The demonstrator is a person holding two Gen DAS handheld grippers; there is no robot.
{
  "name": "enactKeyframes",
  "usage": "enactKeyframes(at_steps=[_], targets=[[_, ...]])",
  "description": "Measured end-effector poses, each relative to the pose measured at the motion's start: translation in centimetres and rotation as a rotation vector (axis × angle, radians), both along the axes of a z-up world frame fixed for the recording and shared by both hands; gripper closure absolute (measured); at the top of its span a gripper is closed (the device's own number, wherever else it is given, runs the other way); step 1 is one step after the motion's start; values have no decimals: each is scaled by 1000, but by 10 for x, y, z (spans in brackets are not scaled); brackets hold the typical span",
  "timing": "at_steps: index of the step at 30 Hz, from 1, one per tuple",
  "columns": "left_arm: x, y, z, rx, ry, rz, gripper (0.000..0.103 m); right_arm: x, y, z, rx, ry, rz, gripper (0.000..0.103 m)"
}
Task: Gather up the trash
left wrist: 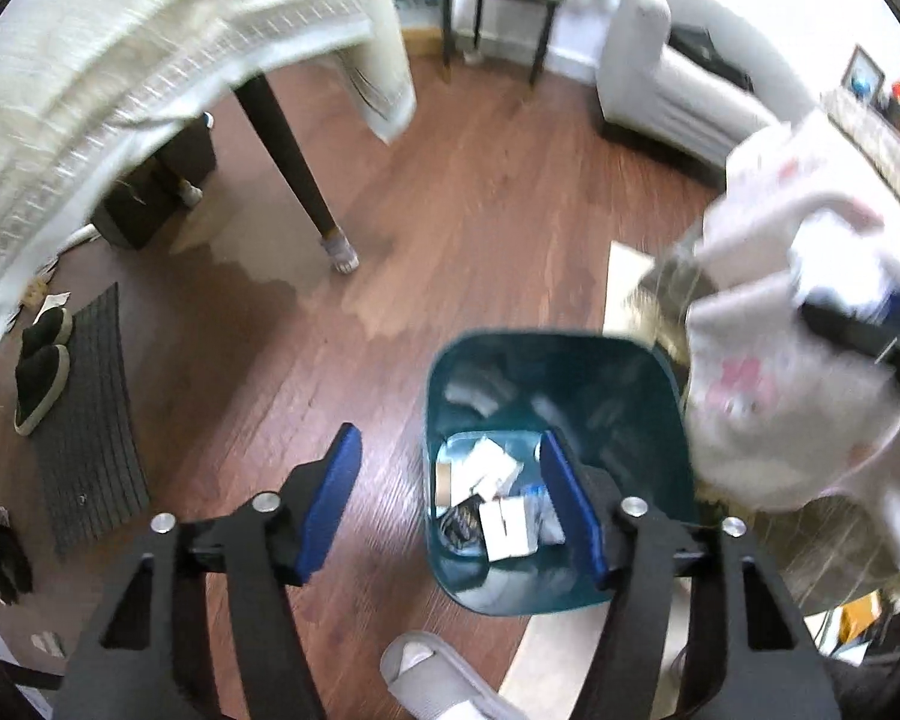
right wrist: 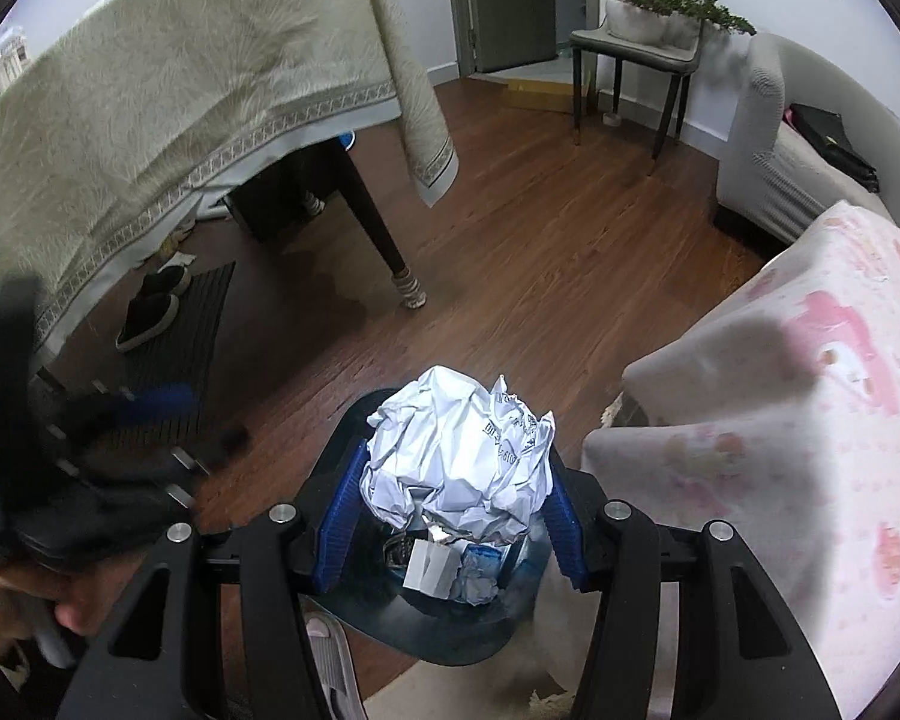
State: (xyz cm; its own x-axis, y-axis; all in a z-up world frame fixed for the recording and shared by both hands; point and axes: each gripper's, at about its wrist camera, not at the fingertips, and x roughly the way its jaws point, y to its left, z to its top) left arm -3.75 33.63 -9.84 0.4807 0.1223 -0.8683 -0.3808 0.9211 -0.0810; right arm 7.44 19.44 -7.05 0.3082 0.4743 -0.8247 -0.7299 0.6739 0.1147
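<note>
**Operator:** Report the near field, lower frame.

**Technician:** In the right wrist view, the right gripper (right wrist: 453,510) is clenched on a crumpled paper ball (right wrist: 459,456); both blue pads press its sides. The ball sits at lower centre, directly above the mouth of the teal trash bin (right wrist: 354,420). In the left wrist view, the left gripper (left wrist: 450,504) is released, with nothing between its pads.

**Operator:** Bin contents?

**Technician:** Paper scraps and small cartons (left wrist: 498,504) lie on the bin floor, lower centre. The bin stands on the wood floor (left wrist: 480,228), with a grey slipper (left wrist: 414,666) just below it in frame.

**Operator:** Procedure for the release?

**Technician:** My judgement: keep the ball centred over the opening, lower it near or inside the rim, then open the pads fully. The ball looks light and springy; a high release risks a bounce off the rim. Keep the left gripper clear of the drop path.

**Operator:** Obstructions nearby?

**Technician:** A pink-patterned cloth (right wrist: 810,420) overhangs at right, near the bin. Avoid snagging it.

**Operator:** Far field?

**Technician:** A draped table (right wrist: 180,78) fills the upper left; a chair (right wrist: 636,42) holding a planter stands at upper right.
</note>
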Motion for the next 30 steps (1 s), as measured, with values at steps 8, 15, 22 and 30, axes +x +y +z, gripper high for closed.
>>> enactKeyframes(at_steps=[8,15,22,30], targets=[[-10,20,57,-18,-130,86,51,-7,21,-45,-63,52,23,48],[-8,13,85,-1,-167,63,63,-14,30,-92,-136,95,49,48],[-2,3,98,26,-183,37,63,-16,30,-124,-214,111,63,26],[11,-10,122,71,-220,23,63,-20,24,-71,-127,14,79,25]])
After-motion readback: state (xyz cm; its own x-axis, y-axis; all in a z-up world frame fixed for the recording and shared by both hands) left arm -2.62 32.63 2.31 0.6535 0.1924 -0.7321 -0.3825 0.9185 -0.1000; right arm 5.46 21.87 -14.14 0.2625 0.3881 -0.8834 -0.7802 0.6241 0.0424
